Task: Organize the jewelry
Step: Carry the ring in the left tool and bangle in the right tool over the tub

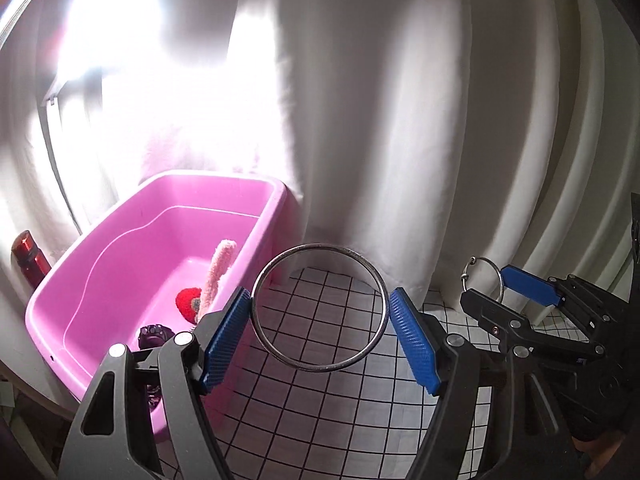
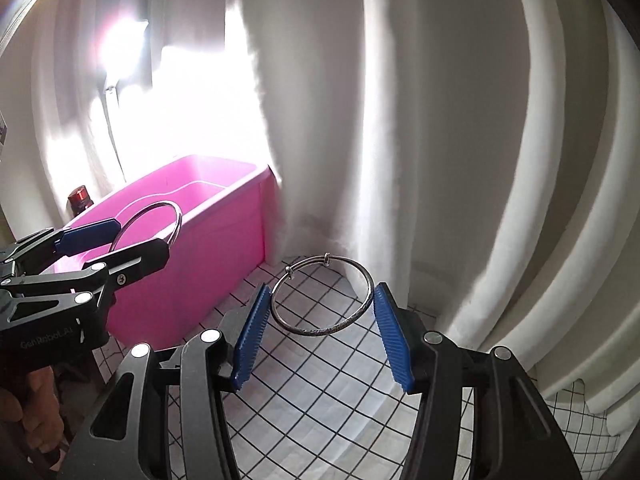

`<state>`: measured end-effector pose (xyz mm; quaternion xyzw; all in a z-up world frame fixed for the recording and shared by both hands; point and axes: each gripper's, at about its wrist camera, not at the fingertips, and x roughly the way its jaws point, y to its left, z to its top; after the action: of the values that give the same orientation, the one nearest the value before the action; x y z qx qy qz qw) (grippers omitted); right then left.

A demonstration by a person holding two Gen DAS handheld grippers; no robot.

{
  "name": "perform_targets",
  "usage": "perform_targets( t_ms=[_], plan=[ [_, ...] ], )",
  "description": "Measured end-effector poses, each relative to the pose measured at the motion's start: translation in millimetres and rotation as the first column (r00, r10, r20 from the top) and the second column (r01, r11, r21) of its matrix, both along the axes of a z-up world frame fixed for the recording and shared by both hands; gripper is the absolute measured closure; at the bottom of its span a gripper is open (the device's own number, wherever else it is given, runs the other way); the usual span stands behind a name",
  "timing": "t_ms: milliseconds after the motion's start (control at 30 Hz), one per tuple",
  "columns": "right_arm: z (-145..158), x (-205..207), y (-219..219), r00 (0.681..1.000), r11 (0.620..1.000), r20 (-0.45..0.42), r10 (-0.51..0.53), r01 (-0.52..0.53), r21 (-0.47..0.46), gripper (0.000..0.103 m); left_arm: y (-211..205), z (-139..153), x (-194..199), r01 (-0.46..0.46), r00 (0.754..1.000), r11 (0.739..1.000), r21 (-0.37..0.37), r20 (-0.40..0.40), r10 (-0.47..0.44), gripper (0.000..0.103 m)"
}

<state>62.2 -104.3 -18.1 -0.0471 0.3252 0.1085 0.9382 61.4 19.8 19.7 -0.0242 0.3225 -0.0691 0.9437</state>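
Note:
My left gripper (image 1: 320,308) is shut on a large plain silver bangle (image 1: 378,276), gripped across its width between the blue pads and held above the checked cloth. It also shows in the right wrist view (image 2: 120,236) with the bangle (image 2: 176,216) in front of the pink tub. My right gripper (image 2: 322,300) is shut on a smaller silver bangle (image 2: 360,276) with two small clasps on top. It shows in the left wrist view (image 1: 496,284) at the right, with its bangle (image 1: 482,262).
A pink plastic tub (image 1: 80,272) stands at the left and holds a pink fuzzy item (image 1: 218,272), a red fuzzy item (image 1: 187,302) and a dark purple item (image 1: 154,334). A red bottle (image 1: 30,258) stands behind it. White curtains (image 1: 400,120) hang behind the checked tablecloth (image 1: 320,408).

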Motion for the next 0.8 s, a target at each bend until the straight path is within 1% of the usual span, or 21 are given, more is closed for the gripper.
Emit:
perform_targets(
  t_ms=[200,300,467,667,800],
  plan=[
    [19,16,45,0.995,0.996,0.041,0.088,-0.089,0.003,0.051,47,19,3,-0.07,0.997,0.998,0.007,0.041,0.07,0.033],
    [24,28,73,0.989,0.99,0.052,0.141,-0.141,-0.003,0.051,76,20,5,-0.121,0.992,0.992,0.014,0.042,0.121,0.033],
    [29,46,123,0.971,0.973,0.06,0.233,-0.232,-0.013,0.051,125,13,6,-0.207,0.978,0.978,0.03,0.018,0.206,0.033],
    [19,69,170,0.953,0.953,0.015,0.303,-0.302,-0.012,0.051,169,-2,11,-0.286,0.958,0.957,0.046,-0.014,0.287,0.033],
    [6,83,198,0.942,0.942,-0.035,0.333,-0.334,-0.027,0.051,184,-18,18,-0.302,0.952,0.952,0.038,-0.046,0.304,0.033]
  ],
)
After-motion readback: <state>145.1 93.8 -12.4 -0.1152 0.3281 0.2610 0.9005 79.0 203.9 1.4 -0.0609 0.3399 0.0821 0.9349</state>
